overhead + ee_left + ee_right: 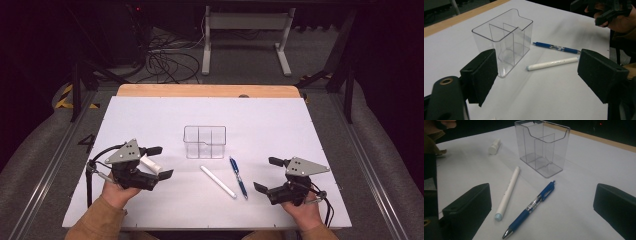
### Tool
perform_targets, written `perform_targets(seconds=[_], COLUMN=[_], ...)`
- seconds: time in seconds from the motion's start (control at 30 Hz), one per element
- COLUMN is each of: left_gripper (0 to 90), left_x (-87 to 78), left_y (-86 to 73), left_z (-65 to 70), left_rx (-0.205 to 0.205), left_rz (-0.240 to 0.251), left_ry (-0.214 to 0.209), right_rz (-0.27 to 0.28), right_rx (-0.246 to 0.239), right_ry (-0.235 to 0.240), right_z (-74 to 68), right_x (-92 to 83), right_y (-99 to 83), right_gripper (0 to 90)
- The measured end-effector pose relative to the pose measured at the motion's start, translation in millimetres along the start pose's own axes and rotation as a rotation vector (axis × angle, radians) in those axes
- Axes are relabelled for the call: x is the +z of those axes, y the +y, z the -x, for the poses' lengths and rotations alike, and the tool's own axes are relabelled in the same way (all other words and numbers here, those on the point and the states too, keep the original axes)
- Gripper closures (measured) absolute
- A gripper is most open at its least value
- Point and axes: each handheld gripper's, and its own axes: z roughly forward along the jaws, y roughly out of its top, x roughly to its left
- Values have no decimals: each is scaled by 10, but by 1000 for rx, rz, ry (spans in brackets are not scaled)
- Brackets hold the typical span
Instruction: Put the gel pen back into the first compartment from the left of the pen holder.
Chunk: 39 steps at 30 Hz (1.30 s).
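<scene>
Two pens [506, 192] flat, eraser [494, 146] beyond in right gripper view

On my table I count one clear three-compartment organizer [204, 142], one white marker [218, 181] at its 6 o'clock, one blue click pen [238, 176] at 5 o'clock, and one short white eraser-like block [149, 164] at 9 o'clock (four things altogether).

white block [150, 163]: partly hidden by left tongs [161, 162] | rest unclear
</scene>
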Motion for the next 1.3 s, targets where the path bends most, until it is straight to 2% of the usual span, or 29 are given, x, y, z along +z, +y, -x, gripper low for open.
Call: perform_targets(seconds=[0.17, 0.3, 0.37, 0.5, 0.57, 0.7, 0.77, 0.83, 0.93, 1.07, 1.17, 1.3], left_gripper=[115, 90, 77, 56, 56, 56, 59, 59, 59, 60, 59, 59], left_x=[-20, -32, -26, 0, 7, 2, -10, -21, -34, -39, -26, -21], left_y=[-115, -170, -186, -202, -202, -205, -206, -210, -221, -228, -231, -232], left_z=[-2, 4, 14, 51, 66, 79, 73, 66, 50, 46, 64, 74], left_rx=[-16, -23, -6, 18, 30, 30, 29, 15, 11, 19, 41, 41], left_rz=[4, 7, 3, -20, -24, -18, -9, -5, 1, -4, -23, -25], left_ry=[31, 38, 47, 53, 60, 64, 68, 66, 69, 79, 99, 98], right_rz=[-12, -26, -42, -55, -62, -106, -110, -115, -113, -118, -127, -135], right_rx=[27, 30, 27, 19, 21, 45, 23, 18, -1, 0, -9, -38], right_ry=[-32, -36, -27, -52, -65, -44, -60, -56, -82, -95, -101, -109], right_z=[-6, -3, -6, -15, -14, -1, -22, -36, -54, -50, -54, -79], right_x=[48, 58, 54, 39, 43, 80, 94, 105, 110, 104, 114, 133], right_y=[9, 16, 19, 38, 53, 100, 118, 133, 144, 155, 167, 201], right_gripper=[21, 24, 67, 159, 169, 198, 205, 203, 194, 199, 200, 238])
